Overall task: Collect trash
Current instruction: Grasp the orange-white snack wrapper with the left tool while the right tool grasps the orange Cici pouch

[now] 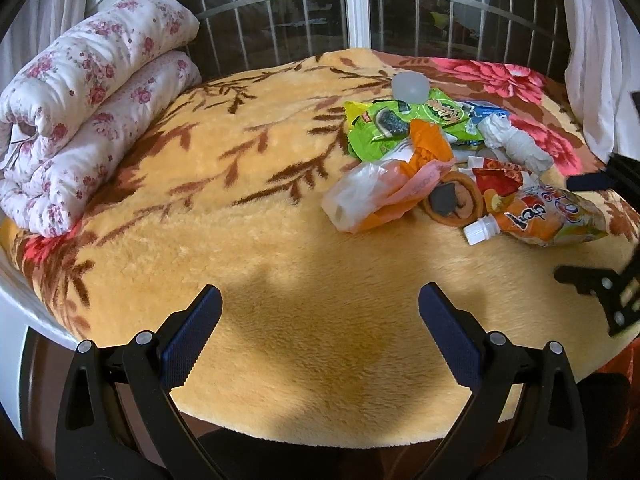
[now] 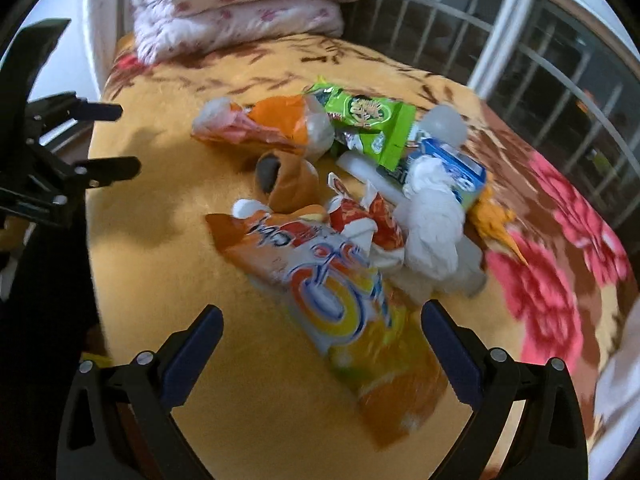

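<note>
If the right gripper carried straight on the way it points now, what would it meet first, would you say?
Most likely the orange drink pouch with the white cap, which lies on the blanket directly between the open right gripper fingers; depth is unclear.

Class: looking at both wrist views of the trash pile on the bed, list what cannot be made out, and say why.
- Juice pouch print: right view, motion blur.
- Blue carton: left view, mostly covered by the green wrapper and tissue.
- Right claw: left view, cut off by the frame edge.
- Scene beyond the window: both views, dark behind the bars.
</note>
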The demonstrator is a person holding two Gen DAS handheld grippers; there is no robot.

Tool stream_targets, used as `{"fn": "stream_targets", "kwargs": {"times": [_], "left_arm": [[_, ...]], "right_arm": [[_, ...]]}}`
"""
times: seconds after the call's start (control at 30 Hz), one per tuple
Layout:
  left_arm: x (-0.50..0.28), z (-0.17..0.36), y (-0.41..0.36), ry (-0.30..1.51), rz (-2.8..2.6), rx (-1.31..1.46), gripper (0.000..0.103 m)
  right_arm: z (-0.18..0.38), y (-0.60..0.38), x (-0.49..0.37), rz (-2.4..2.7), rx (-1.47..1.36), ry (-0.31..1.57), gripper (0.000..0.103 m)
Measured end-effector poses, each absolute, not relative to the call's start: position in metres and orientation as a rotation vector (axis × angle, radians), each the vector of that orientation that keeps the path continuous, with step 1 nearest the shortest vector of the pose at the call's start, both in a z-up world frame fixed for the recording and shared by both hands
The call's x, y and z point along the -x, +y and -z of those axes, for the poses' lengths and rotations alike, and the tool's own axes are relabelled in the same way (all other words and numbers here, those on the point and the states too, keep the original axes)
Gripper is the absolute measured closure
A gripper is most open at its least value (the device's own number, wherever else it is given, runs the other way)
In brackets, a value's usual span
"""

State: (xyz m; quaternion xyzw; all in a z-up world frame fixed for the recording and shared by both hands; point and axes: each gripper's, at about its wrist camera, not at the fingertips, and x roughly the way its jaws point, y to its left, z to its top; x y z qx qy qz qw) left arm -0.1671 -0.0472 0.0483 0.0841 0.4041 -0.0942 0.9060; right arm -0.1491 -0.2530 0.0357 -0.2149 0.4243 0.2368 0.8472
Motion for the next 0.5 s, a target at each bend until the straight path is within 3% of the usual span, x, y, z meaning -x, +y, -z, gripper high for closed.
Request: {"fn": "stream_targets", "kwargs": {"times": [0.03, 0.23, 0.5], "left_arm": [[0.167, -0.048, -0.047, 0.836, 0.195, -0.173, 0.007], [0.173, -0.048, -0.047, 0.811, 0.209, -0.199, 0.007], [0.185, -0.059, -0.050, 0.690, 0.336, -0.266, 0.007]], "right_arm": [[-0.033, -0.253, 0.143, -0.516, 0.444, 0.921, 0.025], [-0.037, -0.262, 0.140, -0.504, 0.364, 0.952, 0.054], [-0.077, -0.277, 0.214, -0.511, 0.129, 0.813, 0.058]]}}
